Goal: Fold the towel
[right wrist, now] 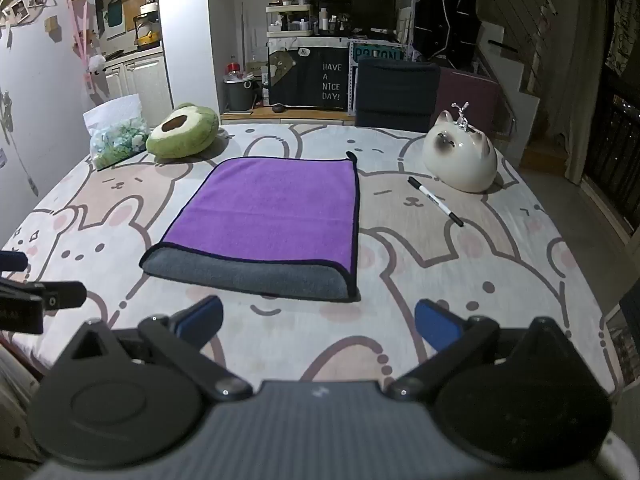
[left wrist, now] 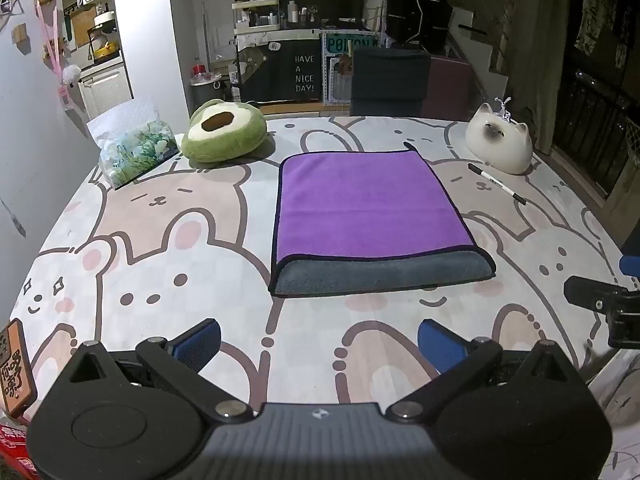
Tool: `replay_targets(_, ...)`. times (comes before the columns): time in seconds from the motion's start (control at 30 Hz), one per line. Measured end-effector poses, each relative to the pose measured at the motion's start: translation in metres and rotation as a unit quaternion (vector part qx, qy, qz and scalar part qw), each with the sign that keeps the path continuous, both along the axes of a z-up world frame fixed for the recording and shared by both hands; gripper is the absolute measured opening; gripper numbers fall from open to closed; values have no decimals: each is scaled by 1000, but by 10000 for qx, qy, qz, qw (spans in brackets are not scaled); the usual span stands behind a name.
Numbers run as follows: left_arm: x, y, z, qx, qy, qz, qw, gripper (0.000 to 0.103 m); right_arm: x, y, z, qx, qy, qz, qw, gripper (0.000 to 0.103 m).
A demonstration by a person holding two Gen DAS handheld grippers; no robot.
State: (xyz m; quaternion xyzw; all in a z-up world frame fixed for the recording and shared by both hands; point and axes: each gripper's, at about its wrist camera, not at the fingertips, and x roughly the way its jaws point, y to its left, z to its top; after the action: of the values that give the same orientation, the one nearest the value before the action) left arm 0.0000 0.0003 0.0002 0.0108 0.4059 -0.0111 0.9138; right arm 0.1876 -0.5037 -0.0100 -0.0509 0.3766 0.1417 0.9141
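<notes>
A purple towel with a grey underside and dark trim lies folded flat in the middle of the table; a grey strip of its lower layer shows along the near edge. It also shows in the right wrist view. My left gripper is open and empty, hovering short of the towel's near edge. My right gripper is open and empty, also short of the near edge. The right gripper's body shows at the right edge of the left view.
The table has a bunny-print cloth. An avocado plush and a bag sit at the back left. A ceramic cat and a marker pen lie at the back right. A dark chair stands behind.
</notes>
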Motion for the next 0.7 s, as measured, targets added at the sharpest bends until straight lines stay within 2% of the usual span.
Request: replay_targets(0.7, 0, 0, 0, 16, -23, -4, 10000, 103, 1, 1, 0, 11, 17, 13, 10000, 103)
